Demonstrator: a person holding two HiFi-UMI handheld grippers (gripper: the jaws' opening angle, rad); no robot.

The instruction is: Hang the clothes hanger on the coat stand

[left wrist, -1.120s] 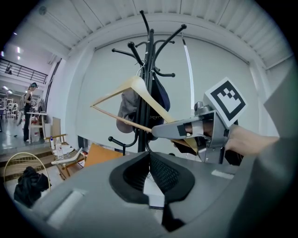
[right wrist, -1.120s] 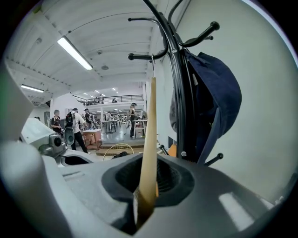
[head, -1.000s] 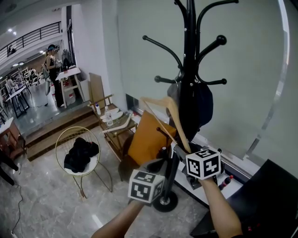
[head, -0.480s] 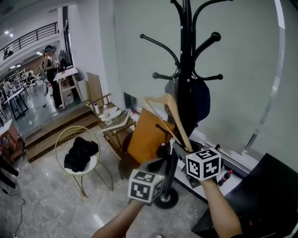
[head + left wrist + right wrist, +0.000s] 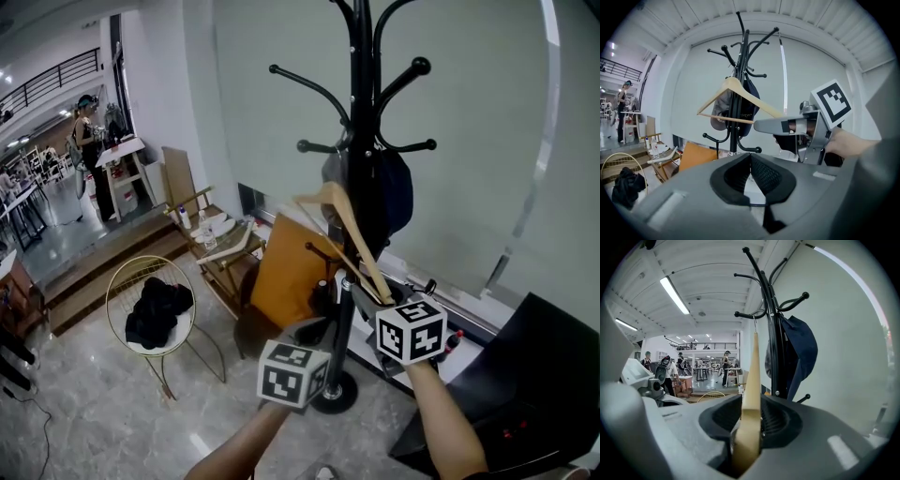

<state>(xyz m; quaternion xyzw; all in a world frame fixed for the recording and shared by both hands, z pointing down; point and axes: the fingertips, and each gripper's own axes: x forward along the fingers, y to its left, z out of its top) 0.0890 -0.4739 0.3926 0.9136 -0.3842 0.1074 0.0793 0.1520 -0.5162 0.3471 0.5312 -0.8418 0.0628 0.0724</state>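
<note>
A wooden clothes hanger point(image 5: 336, 217) slants up beside the black coat stand point(image 5: 361, 94). In the right gripper view its metal hook sits at a side peg of the stand point(image 5: 771, 333), seemingly over it. One hanger arm point(image 5: 752, 380) runs down between the jaws of my right gripper point(image 5: 752, 414), which are opening, with a gap showing on the arm's left side. From the left gripper view I see the hanger point(image 5: 736, 91) and the right gripper point(image 5: 765, 125) at its low end. My left gripper point(image 5: 750, 157) is shut and empty, held below and left of the right gripper point(image 5: 364, 295).
A dark cap or bag point(image 5: 389, 197) hangs on the stand. An orange chair point(image 5: 291, 277) stands behind its base, and a round wire chair point(image 5: 119, 281) holding black clothes is at the left. A black object point(image 5: 525, 375) fills the lower right. People stand far back.
The head view has drifted, so the stand and hanger sit a little higher and further left in the picture. Both grippers keep their places near the stand's pole.
</note>
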